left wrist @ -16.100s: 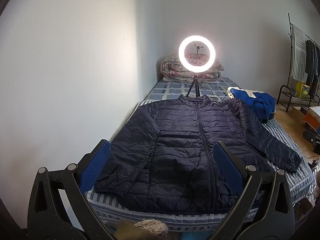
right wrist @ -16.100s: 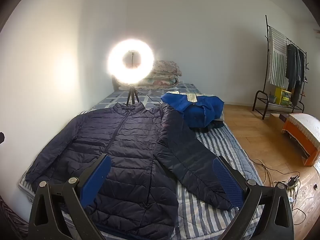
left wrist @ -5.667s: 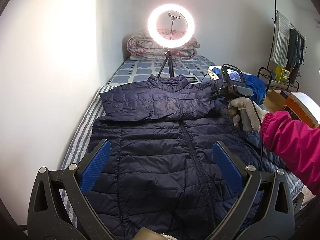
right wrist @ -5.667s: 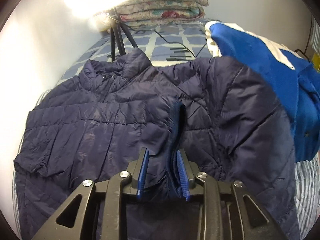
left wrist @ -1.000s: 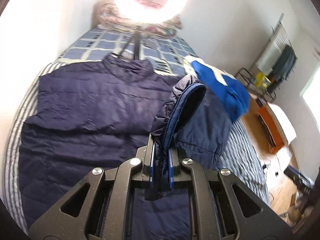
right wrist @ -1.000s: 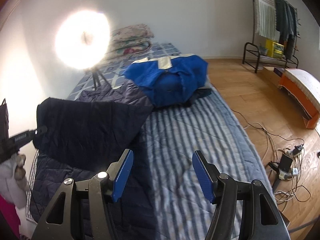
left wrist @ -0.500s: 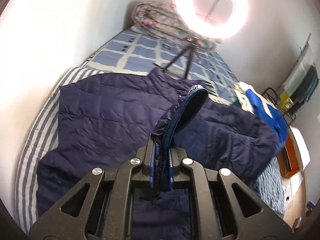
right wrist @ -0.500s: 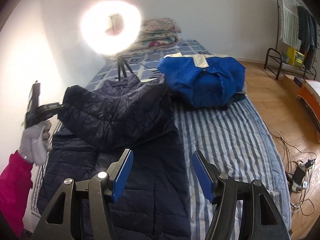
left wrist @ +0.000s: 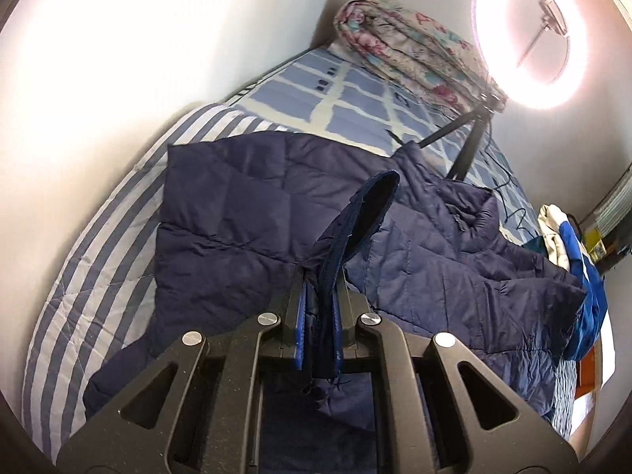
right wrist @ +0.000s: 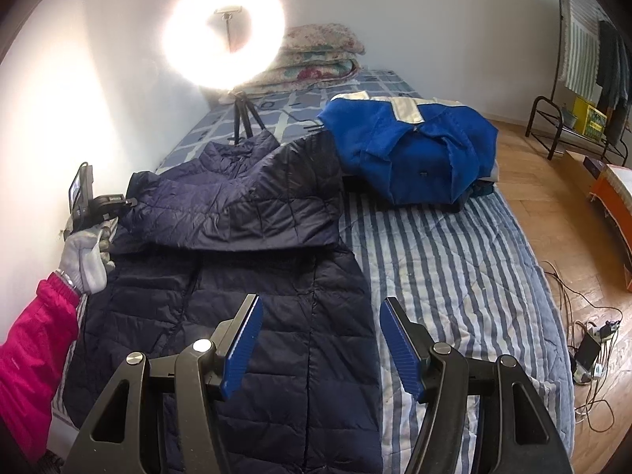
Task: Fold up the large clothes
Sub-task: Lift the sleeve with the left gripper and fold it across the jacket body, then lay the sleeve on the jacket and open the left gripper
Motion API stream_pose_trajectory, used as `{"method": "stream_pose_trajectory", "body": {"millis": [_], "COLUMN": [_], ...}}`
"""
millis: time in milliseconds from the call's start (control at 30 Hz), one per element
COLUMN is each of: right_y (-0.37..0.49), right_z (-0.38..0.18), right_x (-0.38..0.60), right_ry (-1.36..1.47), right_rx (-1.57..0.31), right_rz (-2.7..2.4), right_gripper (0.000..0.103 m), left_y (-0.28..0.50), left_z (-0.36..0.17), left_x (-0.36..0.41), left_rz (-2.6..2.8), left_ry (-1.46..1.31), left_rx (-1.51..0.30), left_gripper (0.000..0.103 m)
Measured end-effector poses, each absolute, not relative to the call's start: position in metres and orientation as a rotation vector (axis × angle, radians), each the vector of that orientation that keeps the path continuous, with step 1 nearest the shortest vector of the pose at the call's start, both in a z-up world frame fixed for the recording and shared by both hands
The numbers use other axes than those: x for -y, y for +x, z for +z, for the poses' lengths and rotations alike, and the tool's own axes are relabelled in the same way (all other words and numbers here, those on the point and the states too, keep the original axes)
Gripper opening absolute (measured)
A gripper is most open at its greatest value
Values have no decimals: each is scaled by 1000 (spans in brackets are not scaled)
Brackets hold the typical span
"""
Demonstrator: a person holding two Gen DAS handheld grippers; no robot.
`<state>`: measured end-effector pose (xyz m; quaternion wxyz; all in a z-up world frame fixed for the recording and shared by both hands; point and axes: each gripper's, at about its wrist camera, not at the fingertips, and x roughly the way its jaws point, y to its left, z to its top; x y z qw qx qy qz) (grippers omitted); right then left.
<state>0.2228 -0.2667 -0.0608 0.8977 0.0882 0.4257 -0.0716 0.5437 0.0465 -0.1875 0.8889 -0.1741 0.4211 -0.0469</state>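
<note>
A dark navy quilted jacket (right wrist: 245, 276) lies on the striped bed, both sleeves folded across its chest. My left gripper (left wrist: 319, 316) is shut on the cuff (left wrist: 367, 213) of the right-hand sleeve, which stands up between the blue pads. In the right wrist view that same gripper (right wrist: 118, 201) sits at the jacket's left side, held by a gloved hand (right wrist: 85, 256) in a pink sleeve. My right gripper (right wrist: 320, 339) hovers open over the jacket's lower right edge with nothing between its fingers.
A folded blue garment (right wrist: 410, 150) lies on the bed behind the jacket. A ring light on a tripod (right wrist: 225, 35) stands by the collar, with folded quilts (right wrist: 316, 59) at the wall. Cables and a power strip (right wrist: 588, 351) lie on the wooden floor at right.
My left gripper has carried the sleeve cuff leftward across the jacket and lower, laying the sleeve over the chest. The right gripper has shifted left, now over the jacket's hem side.
</note>
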Motion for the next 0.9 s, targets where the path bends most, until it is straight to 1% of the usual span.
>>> {"method": "stream_pose_trajectory", "body": {"millis": [267, 533, 567, 600, 633, 667, 700, 900], "right_y": [227, 227, 227, 227, 226, 226, 225, 223], "right_z": [-65, -65, -66, -66, -66, -65, -65, -62], "right_x": [254, 251, 250, 249, 249, 249, 249, 250], "right_ry": [159, 160, 157, 155, 153, 153, 153, 149], "right_rx": [-894, -900, -902, -903, -904, -904, -902, -899], "right_rz": [-127, -120, -119, -120, -119, -118, -119, -125], "right_gripper": [65, 65, 65, 65, 65, 65, 65, 65], "left_y": [562, 568, 568, 567, 567, 566, 564, 548], "left_z": [-202, -218, -219, -218, -217, -215, -212, -187], "left_x": [-55, -45, -45, -44, -45, -45, -46, -52], "left_rz": [-108, -71, -62, -51, -45, -42, -40, -46], "left_ry": [-402, -341, -330, -314, -307, -302, -295, -262], "left_rx": [-909, -950, -955, -958, -959, -959, -952, -928], "left_gripper": [9, 9, 17, 30, 37, 49, 51, 51]}}
